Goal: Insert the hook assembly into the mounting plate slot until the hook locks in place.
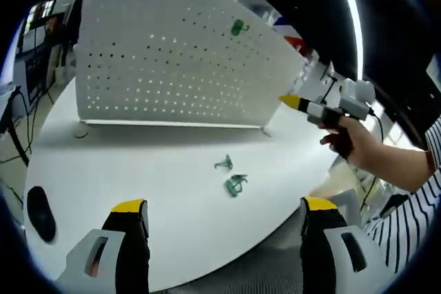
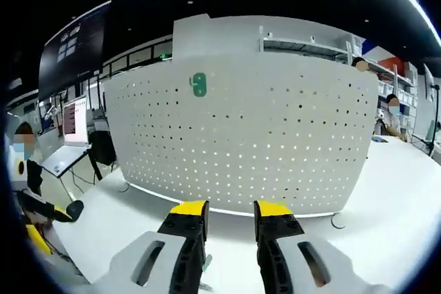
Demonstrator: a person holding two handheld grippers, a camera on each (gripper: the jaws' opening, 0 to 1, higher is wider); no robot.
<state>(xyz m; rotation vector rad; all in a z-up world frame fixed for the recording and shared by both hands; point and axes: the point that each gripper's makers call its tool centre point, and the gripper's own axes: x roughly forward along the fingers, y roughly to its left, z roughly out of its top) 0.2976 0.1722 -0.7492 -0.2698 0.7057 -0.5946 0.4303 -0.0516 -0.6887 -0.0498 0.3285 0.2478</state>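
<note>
In the left gripper view, a white perforated mounting plate (image 1: 172,60) is seen standing upright on the white tabletop (image 1: 158,191), supported on small round feet; one green hook (image 1: 238,28) is already seated high on the plate, toward its right side; two more green hook assemblies (image 1: 231,175) are seen lying loose on the tabletop in front of the plate, just beside each other, the nearer one (image 1: 236,184) lying on its side. The left tongs (image 1: 225,206) are held low over the near edge of the tabletop, the yellow-tipped jaws spread wide apart and nothing between them; the loose hooks lie ahead of the gap, apart from both jaws. A dark oval object (image 1: 40,213) rests on the tabletop near its left edge. At the right of this view the right tongs (image 1: 298,103) are seen raised in a person's hand (image 1: 355,139), with a striped sleeve (image 1: 420,204) behind; whether those jaws are released or clenched cannot be told from this side.

In the right gripper view, the right tongs (image 2: 230,208) are pointed at the lower part of the plate (image 2: 262,135); the jaws are parted by a narrow gap and nothing is grasped; the mounted hook (image 2: 198,85) is seen high on the plate, left of centre; a little green (image 2: 206,262) shows on the tabletop (image 2: 400,191) between the jaws, too small to be made out.
</note>
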